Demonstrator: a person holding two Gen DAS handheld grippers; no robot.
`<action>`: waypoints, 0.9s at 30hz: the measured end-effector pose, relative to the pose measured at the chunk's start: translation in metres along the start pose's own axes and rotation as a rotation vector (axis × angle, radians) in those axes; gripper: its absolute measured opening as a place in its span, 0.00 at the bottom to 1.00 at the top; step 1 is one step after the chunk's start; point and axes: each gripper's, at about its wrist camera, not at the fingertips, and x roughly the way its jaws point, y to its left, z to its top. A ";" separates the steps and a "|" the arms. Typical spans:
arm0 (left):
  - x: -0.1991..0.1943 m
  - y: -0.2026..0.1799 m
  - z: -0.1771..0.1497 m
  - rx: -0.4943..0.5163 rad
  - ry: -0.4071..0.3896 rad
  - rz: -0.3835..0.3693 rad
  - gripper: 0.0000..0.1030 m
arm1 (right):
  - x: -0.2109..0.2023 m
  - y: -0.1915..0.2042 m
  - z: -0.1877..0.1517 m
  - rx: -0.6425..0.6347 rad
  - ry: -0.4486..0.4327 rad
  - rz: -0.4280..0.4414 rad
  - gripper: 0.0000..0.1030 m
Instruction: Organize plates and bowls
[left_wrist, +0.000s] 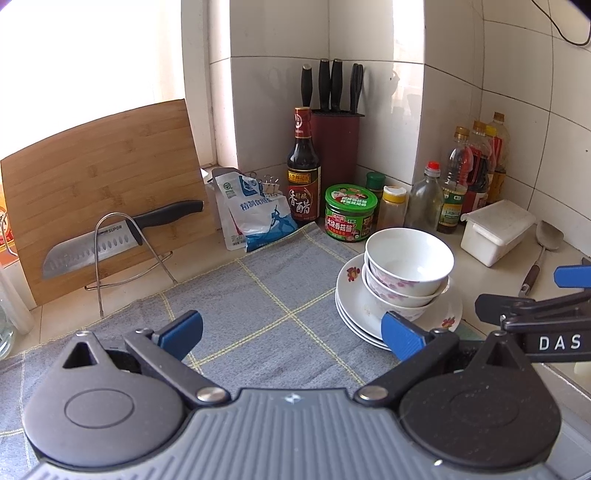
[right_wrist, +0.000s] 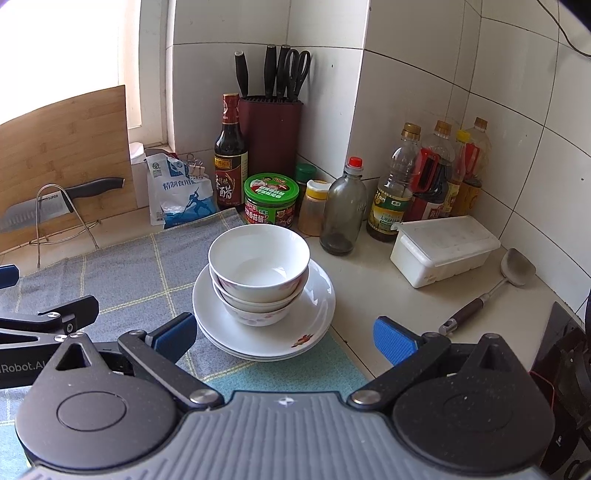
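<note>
While both tools hang spread wide and empty, the stacked bowls (right_wrist: 258, 273) on the plates (right_wrist: 314, 325) sit at twelve o'clock of the right tool (right_wrist: 284, 338), but at two o'clock of the left tool (left_wrist: 291, 338); the right looks nearer.

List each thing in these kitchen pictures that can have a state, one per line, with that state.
Left gripper: open, empty.
Right gripper: open, empty.
Bowls: three nested, upright, empty on top.
Plates: stacked under the bowls.
White box: lid shut.
Green-lidded jar: closed.
Vinegar bottle: capped, upright.
Cleaver: resting in wire rack.
Salt bag: clipped shut.
</note>
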 end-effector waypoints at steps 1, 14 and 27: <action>0.000 0.000 0.000 0.001 0.000 0.000 0.99 | 0.000 0.000 0.000 0.000 0.001 -0.001 1.00; -0.002 -0.001 0.002 0.000 -0.003 0.000 0.99 | -0.002 -0.001 0.001 -0.004 -0.009 -0.009 1.00; -0.002 -0.001 0.001 -0.001 -0.002 -0.001 0.99 | -0.004 -0.002 0.001 -0.008 -0.011 -0.011 1.00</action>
